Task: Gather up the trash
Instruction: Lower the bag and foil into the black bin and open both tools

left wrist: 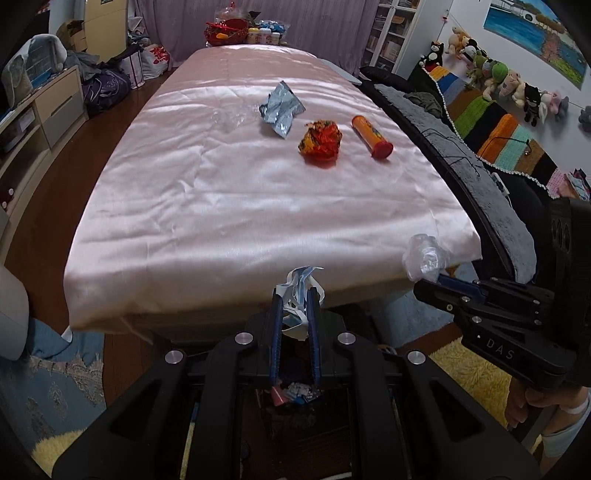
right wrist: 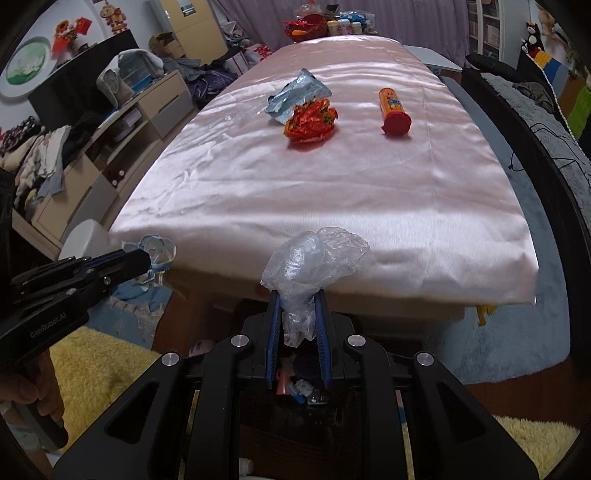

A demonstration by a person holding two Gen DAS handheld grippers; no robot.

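Observation:
My left gripper point(left wrist: 294, 295) is shut on a crumpled white and blue wrapper point(left wrist: 301, 282), held just off the near end of the pink table point(left wrist: 221, 206). My right gripper point(right wrist: 298, 295) is shut on a clear crumpled plastic bag point(right wrist: 314, 254); it shows at the right of the left wrist view as right gripper point(left wrist: 441, 278). The left gripper point(right wrist: 149, 256) appears at the left of the right wrist view. On the far half of the table lie a silver foil bag point(left wrist: 280, 107), a crumpled red and orange wrapper point(left wrist: 320, 142) and an orange tube with a red cap point(left wrist: 371, 136). Below both grippers is a dark bin point(right wrist: 299, 391) holding scraps.
A dark sofa point(left wrist: 461, 147) with a striped blanket and plush toys runs along the right. Low drawers point(left wrist: 48, 110) and piled bags stand on the left. A red basket and bottles point(left wrist: 243, 31) sit at the table's far end. Yellow and blue rugs cover the floor.

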